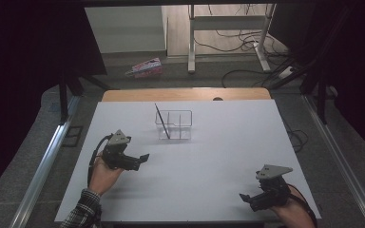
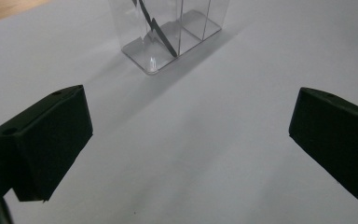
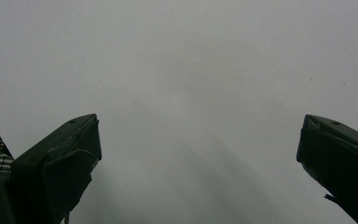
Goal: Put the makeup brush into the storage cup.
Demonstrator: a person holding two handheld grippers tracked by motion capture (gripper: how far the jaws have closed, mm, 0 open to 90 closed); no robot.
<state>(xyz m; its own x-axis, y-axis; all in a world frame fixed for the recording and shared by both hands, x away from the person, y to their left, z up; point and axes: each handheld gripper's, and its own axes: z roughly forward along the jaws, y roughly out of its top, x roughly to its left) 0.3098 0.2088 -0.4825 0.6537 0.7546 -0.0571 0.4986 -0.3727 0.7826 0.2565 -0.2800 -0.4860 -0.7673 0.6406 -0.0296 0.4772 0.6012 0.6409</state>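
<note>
The clear plastic organiser box with its inner dividers (image 1: 173, 124) stands upright on the white bench (image 1: 218, 156), and a thin black stick-like item (image 1: 162, 120) already leans in its left-hand compartment, tilted so its top pokes above the rim; what exactly that item is cannot be told from these pictures. The left gripper (image 1: 142, 158) sits just short of the box with its jaws released and spread wide, nothing between them; in the left gripper view the box (image 2: 172, 35) lies ahead of the jaws and a little toward the left one, with bare bench between it and the jaw tips. The right gripper (image 1: 244, 196) rests well apart from the box, near the person's edge of the bench, its jaws likewise released and empty, with only plain white surface ahead of them in the right gripper view (image 3: 200, 140). Judging from this, the placing part looks done: the dark item is inside and neither gripper carries anything. No other loose item lies on the bench within reach, so what is left seems little, perhaps only drawing the hands clear, though the other compartments stand empty
</note>
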